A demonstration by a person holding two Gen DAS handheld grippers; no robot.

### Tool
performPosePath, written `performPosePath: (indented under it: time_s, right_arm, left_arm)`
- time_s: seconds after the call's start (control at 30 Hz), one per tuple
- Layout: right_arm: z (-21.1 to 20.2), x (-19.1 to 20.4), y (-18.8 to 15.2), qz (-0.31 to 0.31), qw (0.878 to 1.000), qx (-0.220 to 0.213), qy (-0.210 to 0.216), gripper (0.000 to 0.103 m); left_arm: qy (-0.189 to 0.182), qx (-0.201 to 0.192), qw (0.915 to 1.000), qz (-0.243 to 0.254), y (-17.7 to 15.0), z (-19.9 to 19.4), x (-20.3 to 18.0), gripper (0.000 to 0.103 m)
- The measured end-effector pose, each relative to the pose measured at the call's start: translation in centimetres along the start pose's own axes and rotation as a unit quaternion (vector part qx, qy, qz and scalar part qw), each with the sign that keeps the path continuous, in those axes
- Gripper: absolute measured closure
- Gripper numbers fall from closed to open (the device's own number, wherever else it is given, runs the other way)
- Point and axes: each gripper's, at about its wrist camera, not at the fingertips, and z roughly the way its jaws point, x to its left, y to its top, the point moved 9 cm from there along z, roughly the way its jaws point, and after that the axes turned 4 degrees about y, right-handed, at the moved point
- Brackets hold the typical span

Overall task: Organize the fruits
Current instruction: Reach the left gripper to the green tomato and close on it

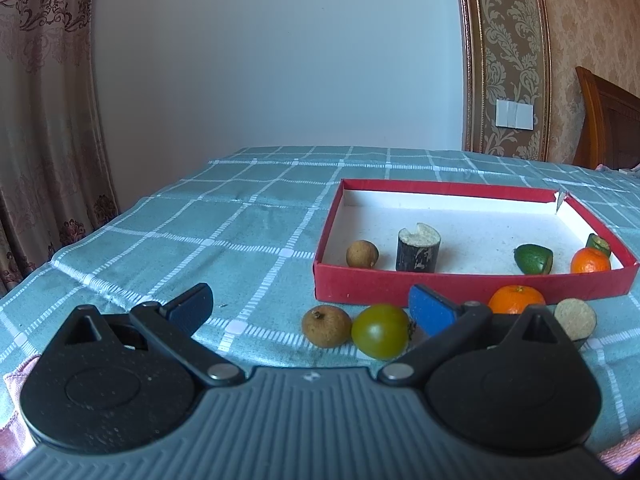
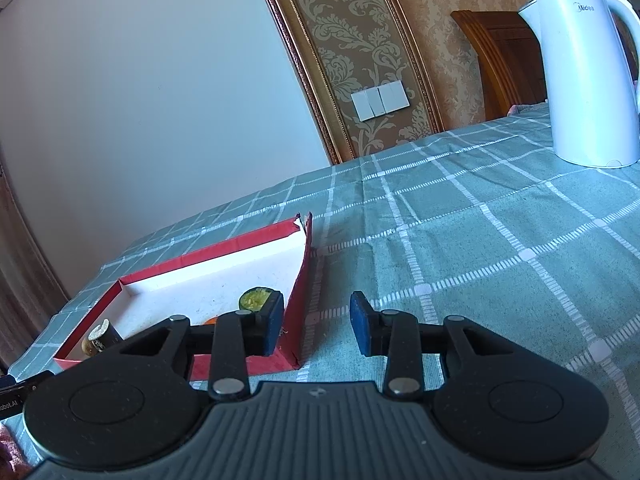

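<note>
In the left wrist view my left gripper (image 1: pixel 312 312) stands wide open, low over the tablecloth, with nothing between its blue pads. Just beyond it lie a brown longan (image 1: pixel 326 326), a green tomato (image 1: pixel 380 332), an orange (image 1: pixel 516 300) and a pale cut stalk piece (image 1: pixel 576 318). The red box (image 1: pixel 440 286) holds another longan (image 1: pixel 362 254), a dark sugarcane piece (image 1: pixel 418 250), a green cut fruit (image 1: pixel 534 259), an orange (image 1: pixel 590 260) and a cucumber slice (image 1: pixel 599 243). My right gripper (image 2: pixel 318 328) is open, straddling the box's right wall (image 2: pixel 298 312). The cucumber slice (image 2: pixel 256 299) lies just past its left finger.
A white electric kettle (image 2: pixel 588 80) stands at the far right on the green checked tablecloth (image 2: pixel 480 240). Bare cloth lies to the right of the box and to its left (image 1: pixel 200 220). A curtain hangs at the left, and a wooden headboard (image 1: pixel 612 120) rises behind the table.
</note>
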Motion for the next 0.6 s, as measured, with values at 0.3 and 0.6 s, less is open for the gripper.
performPosePath:
  time_s: [0.3, 0.6]
  right_arm:
    - [-0.2, 0.0, 0.0, 0.01, 1.0, -0.001, 0.007, 0.068]
    - [0.1, 0.0, -0.1, 0.016, 1.0, 0.006, 0.015, 0.068]
  left_arm:
    - [0.006, -0.004, 0.9998, 0.018, 0.1, -0.1, -0.4, 0.0]
    - [-0.025, -0.023, 0.9969, 0.071, 0.5, -2.6, -3.0, 0.0]
